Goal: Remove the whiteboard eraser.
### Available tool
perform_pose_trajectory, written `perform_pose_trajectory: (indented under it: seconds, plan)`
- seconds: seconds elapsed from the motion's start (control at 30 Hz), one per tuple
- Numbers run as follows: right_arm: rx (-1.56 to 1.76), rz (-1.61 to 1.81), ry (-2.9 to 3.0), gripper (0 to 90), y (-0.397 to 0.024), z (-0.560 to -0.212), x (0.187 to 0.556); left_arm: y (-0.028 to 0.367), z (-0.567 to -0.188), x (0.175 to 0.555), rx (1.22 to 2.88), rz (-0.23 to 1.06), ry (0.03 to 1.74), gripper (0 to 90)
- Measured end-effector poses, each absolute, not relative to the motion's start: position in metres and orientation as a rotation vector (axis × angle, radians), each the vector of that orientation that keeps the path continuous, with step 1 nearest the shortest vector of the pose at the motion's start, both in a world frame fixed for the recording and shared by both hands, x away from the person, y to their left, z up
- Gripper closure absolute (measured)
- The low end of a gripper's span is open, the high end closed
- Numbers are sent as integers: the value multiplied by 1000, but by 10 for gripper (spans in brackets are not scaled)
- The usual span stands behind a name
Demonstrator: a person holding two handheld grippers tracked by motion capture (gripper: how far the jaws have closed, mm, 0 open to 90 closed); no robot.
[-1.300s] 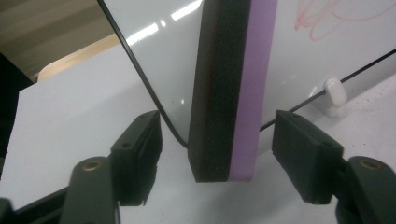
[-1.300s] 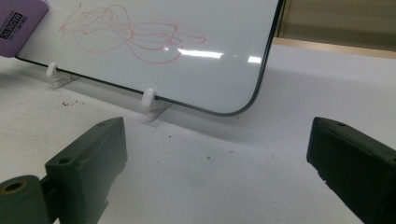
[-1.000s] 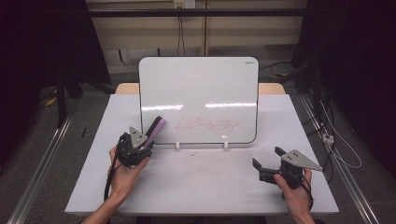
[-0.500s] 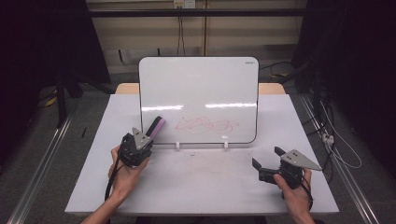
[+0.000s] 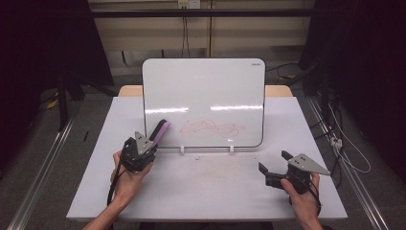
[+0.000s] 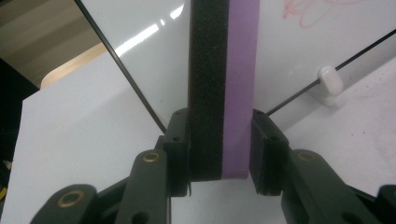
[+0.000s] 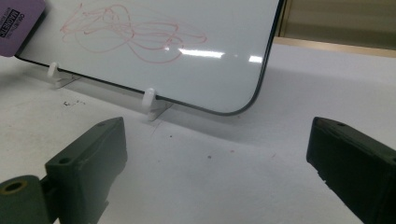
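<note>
From above, your left tongs [image 5: 154, 138] are pinching the eraser [image 5: 161, 130], its purple end up at the whiteboard's [image 5: 203, 86] lower left corner, near the red scribble [image 5: 210, 128]. Your right tongs [image 5: 273, 166] hover spread over the worktop [image 5: 215, 191], well apart from the board. Down your left tongs [image 6: 219, 140], the pads have just been closing and now press both sides of the eraser [image 6: 223, 84], black felt beside purple back. Along your right tongs [image 7: 215, 154], they gape wide above bare worktop; the scribble [image 7: 126, 30] sits ahead.
</note>
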State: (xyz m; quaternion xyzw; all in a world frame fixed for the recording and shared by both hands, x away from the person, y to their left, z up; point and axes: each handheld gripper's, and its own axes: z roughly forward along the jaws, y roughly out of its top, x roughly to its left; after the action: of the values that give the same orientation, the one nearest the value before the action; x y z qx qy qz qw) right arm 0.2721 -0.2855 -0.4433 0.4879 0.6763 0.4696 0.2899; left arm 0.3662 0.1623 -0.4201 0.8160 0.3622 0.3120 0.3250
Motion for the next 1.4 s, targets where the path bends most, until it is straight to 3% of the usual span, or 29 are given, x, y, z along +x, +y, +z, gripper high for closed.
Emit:
perform_pose_trajectory:
  seconds: [0.57, 0.97, 1.4]
  plan:
    - [1276, 1267, 1803, 46, -280, -446, 273, 167, -404, 354, 1992, 713, 919, 640]
    - [1263, 1345, 1791, 48, -267, -445, 278, 144, -392, 352, 1917, 605, 847, 639]
    - [1159, 1486, 1802, 54, -230, -419, 293, 111, -376, 354, 1838, 509, 787, 639]
